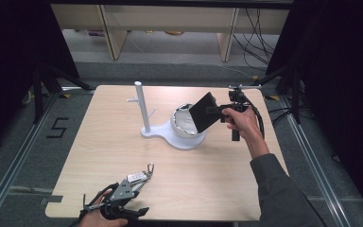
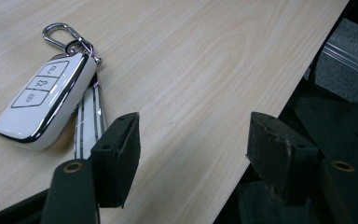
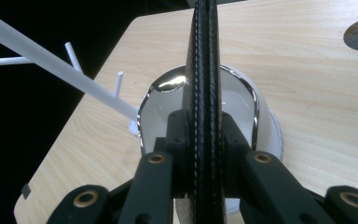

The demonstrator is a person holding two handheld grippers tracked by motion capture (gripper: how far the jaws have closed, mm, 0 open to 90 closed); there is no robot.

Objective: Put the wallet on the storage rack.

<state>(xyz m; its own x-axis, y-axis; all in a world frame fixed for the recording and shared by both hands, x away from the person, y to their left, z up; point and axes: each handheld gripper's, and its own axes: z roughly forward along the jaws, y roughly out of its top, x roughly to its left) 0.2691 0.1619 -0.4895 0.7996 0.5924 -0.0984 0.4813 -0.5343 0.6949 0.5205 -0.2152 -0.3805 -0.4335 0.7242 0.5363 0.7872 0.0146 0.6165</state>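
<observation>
flat stitched black wallet over glossy bowl

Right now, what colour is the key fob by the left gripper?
White key fob with chrome trim, clearest in the left gripper view.

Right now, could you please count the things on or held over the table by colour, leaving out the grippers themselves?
White: 2, the car key fob on the table and the stand with its bowl.
Black: 1, the flat wallet clamped in the right gripper above the bowl.
Total: 3
</observation>
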